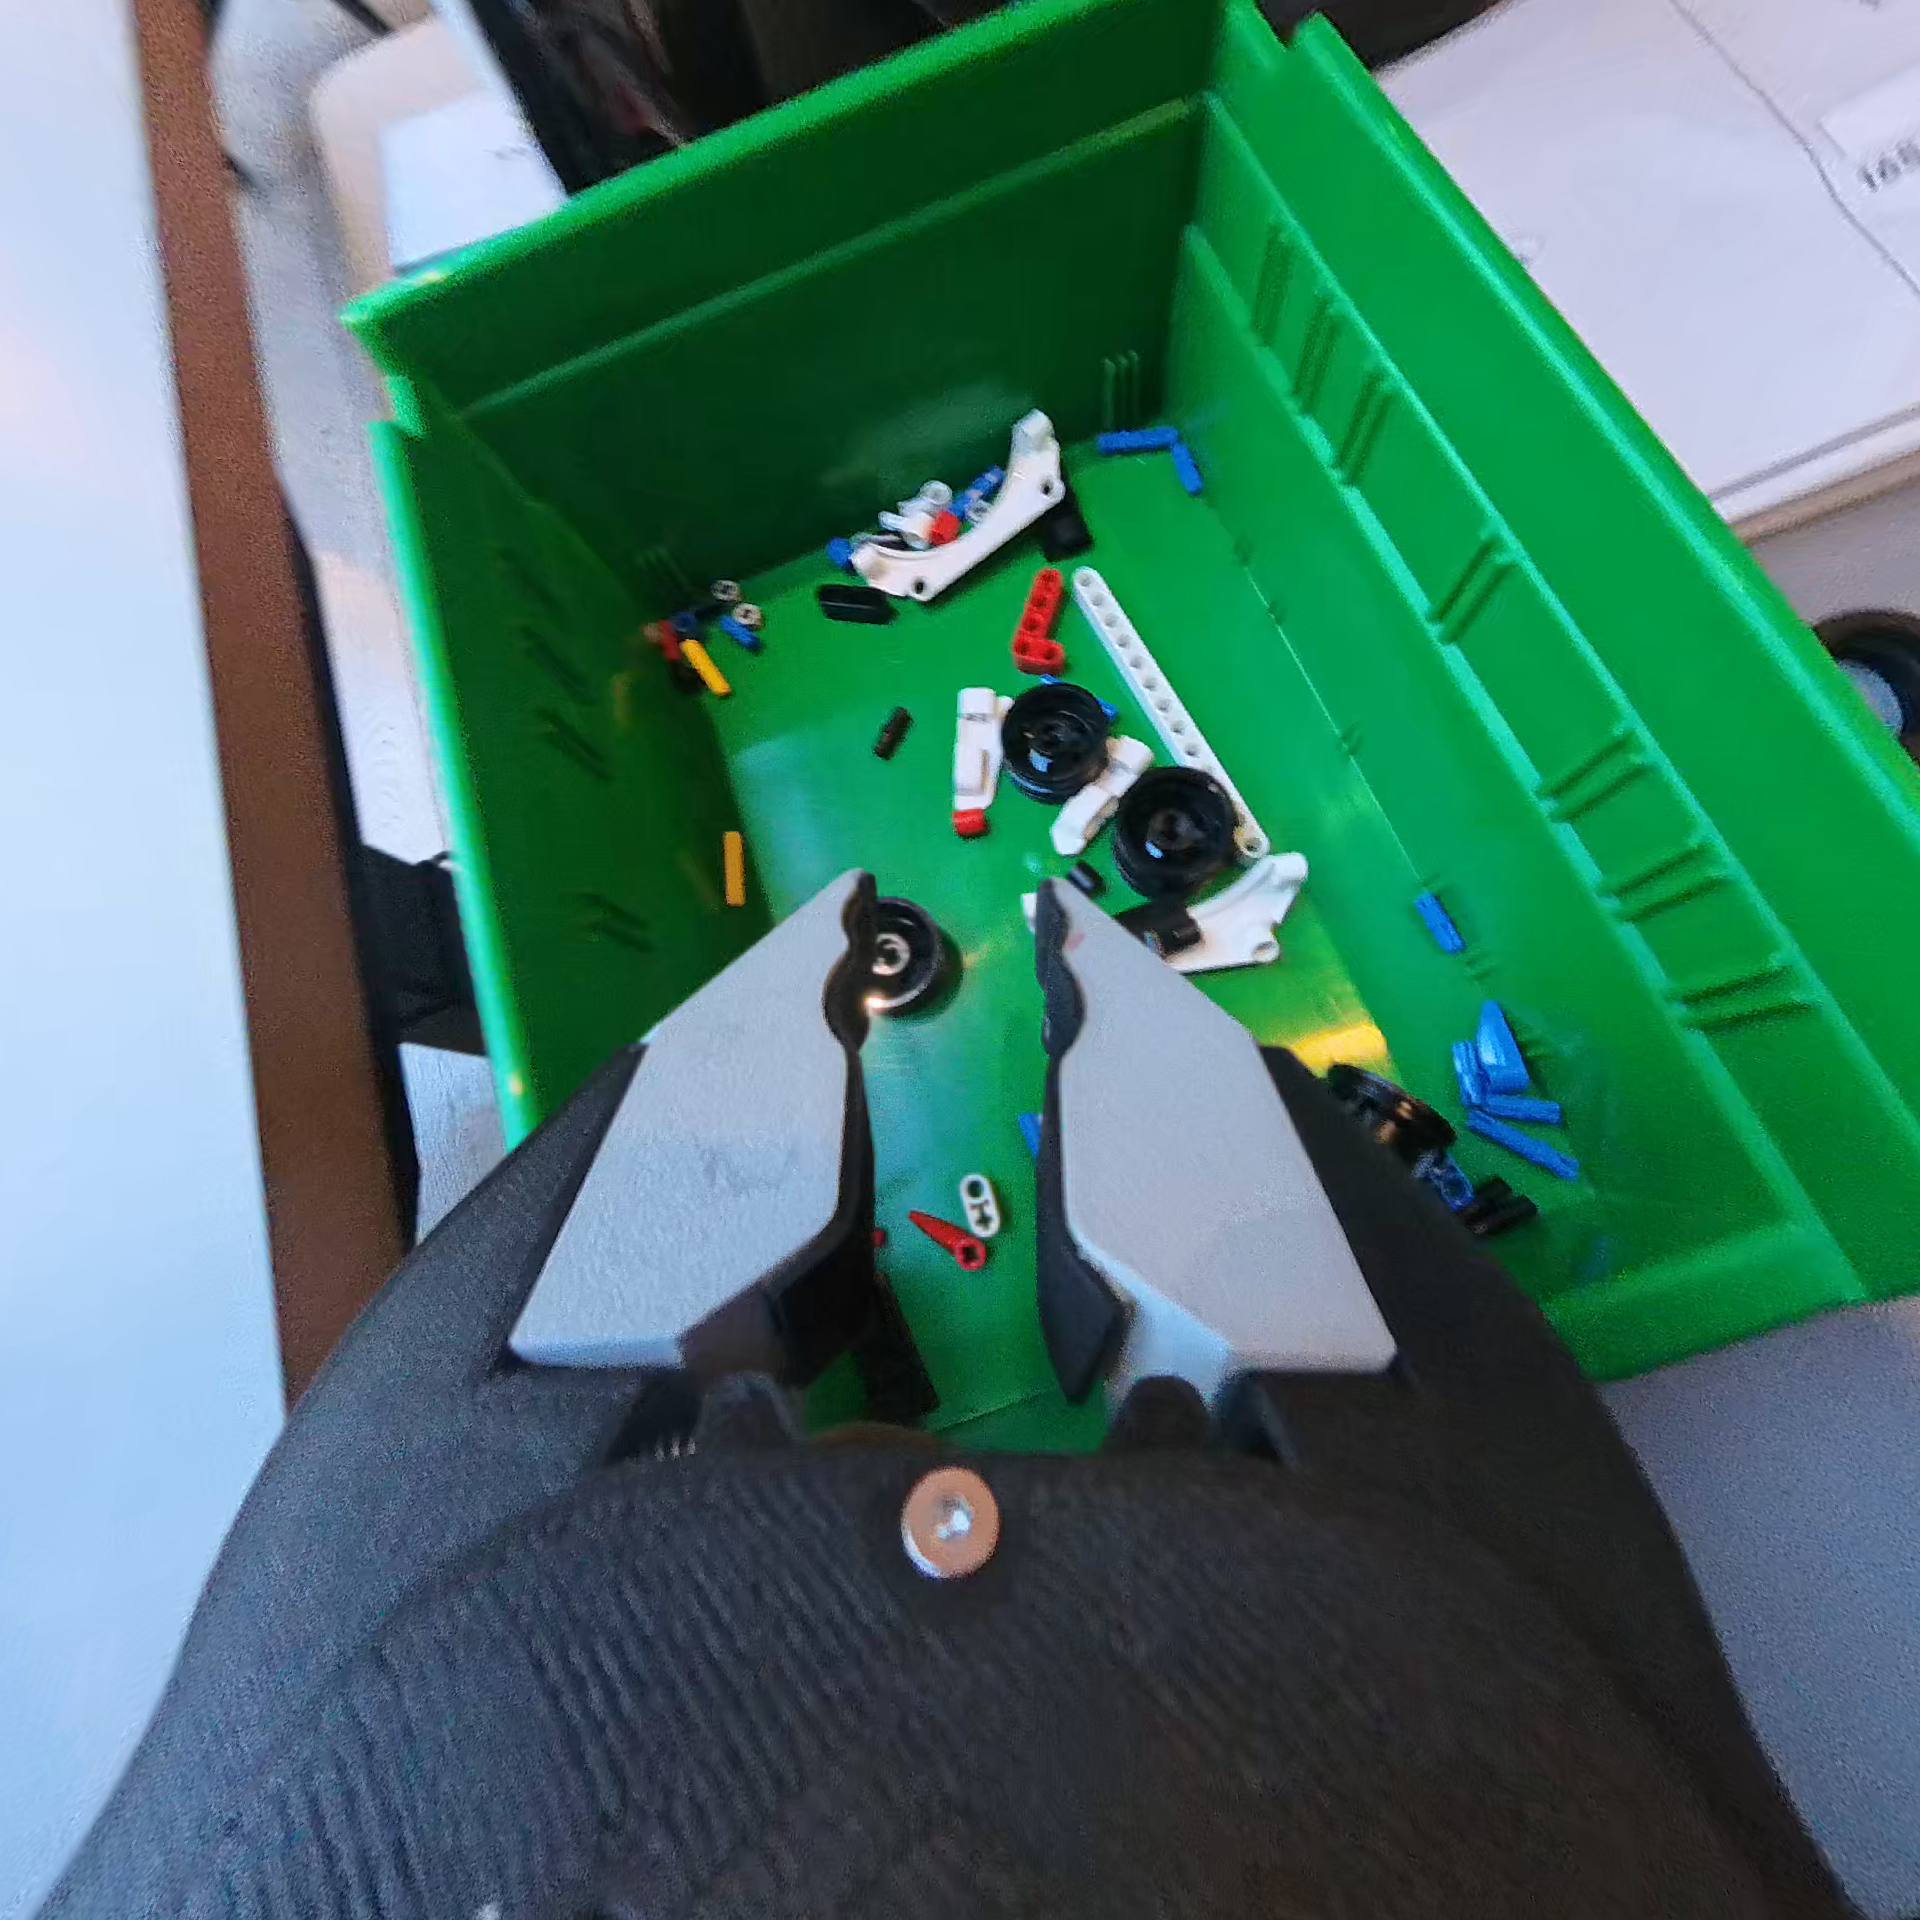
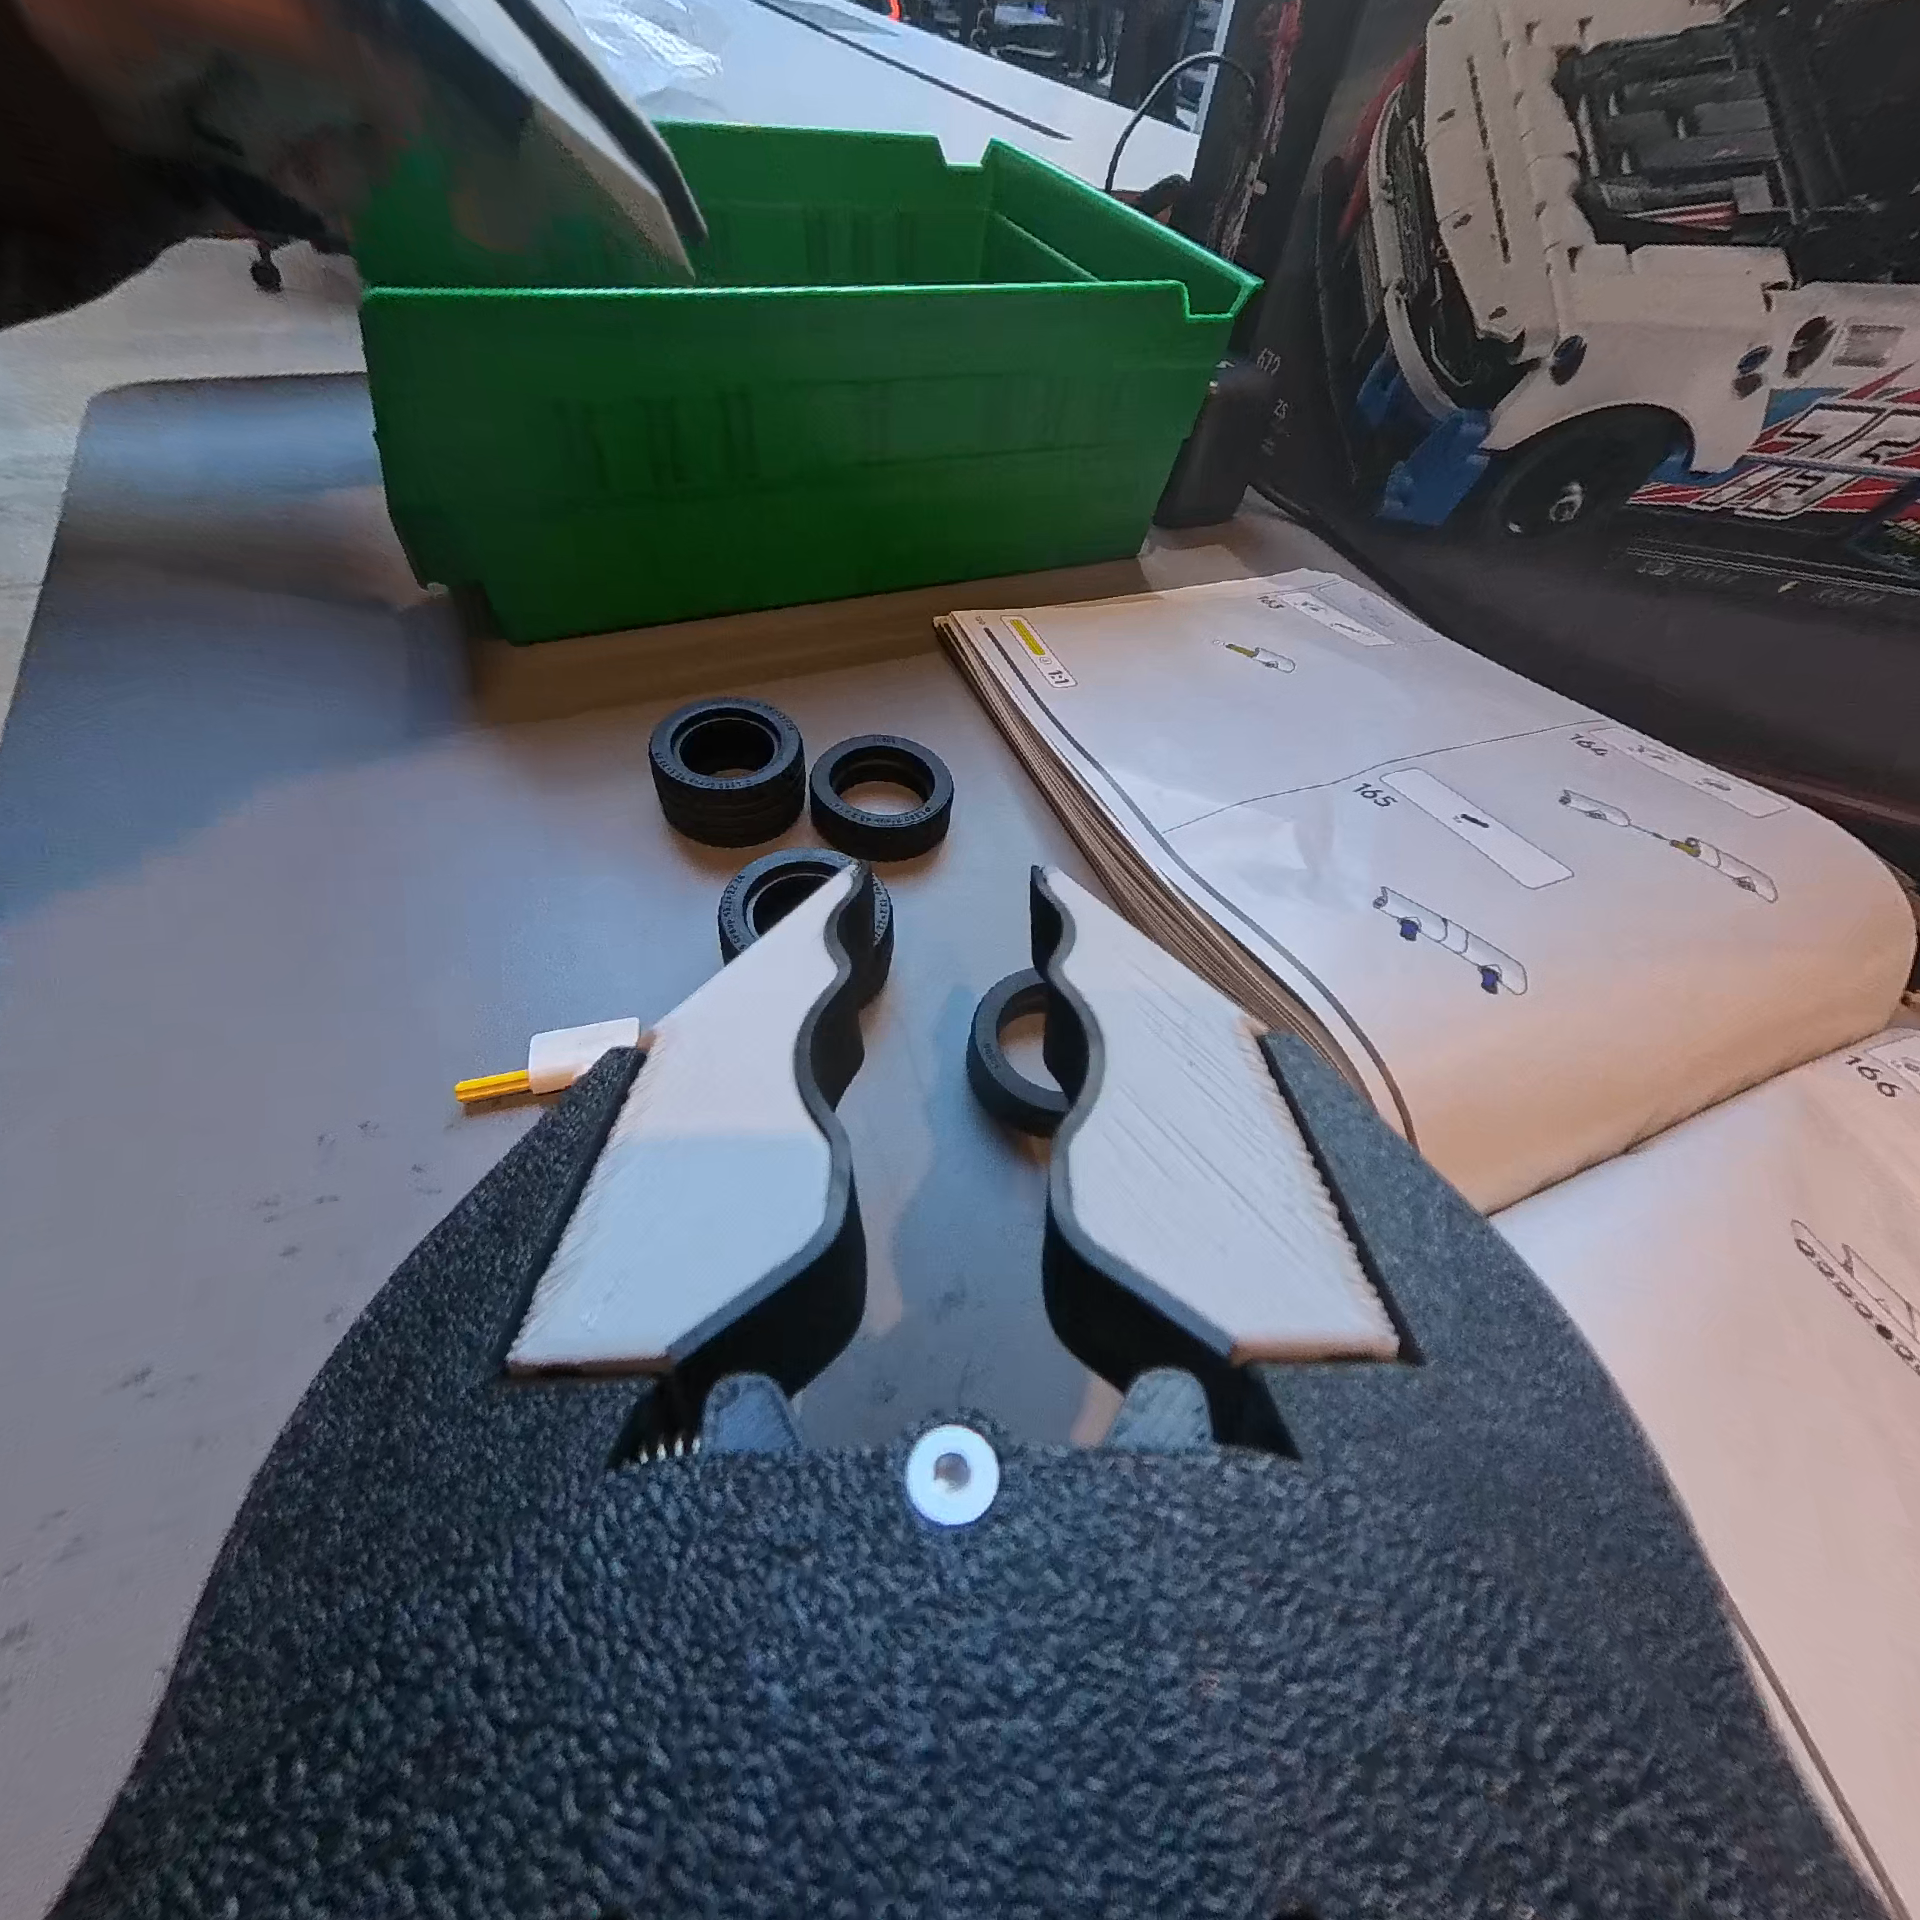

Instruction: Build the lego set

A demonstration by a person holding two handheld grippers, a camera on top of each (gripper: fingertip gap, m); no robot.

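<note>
Reaching into the green bin (image 1: pixel 1538 582), the left gripper (image 1: pixel 951 904) angles down, fingers spread and empty; a black wheel rim (image 1: pixel 902 956) sits between them.
The right gripper (image 2: pixel 948 883) hovers low, released; loose tires (image 2: pixel 1013 1049) lie just beside its fingertips.

Setting: indoor work table, probably a lab or demo bench rather than a home; background too blurred to settle

- grey desk mat (image 2: pixel 260 790) laid over a pale tabletop, scuffed in places
- green plastic parts bin (image 1: pixel 935 312) holding loose sorted pieces: black wheel hubs (image 1: pixel 1049 743), white beams, blue and red pins
- black rubber tyres (image 2: pixel 727 769) set out in a group on the mat
- printed instruction booklet (image 2: pixel 1455 831) lying open beside the bin
- set's box (image 2: pixel 1610 312) propped upright behind, picturing a white race car
- cable (image 2: pixel 1164 104) trailing across a white surface farther back
- chair castor (image 2: pixel 265 272) at far left
</note>
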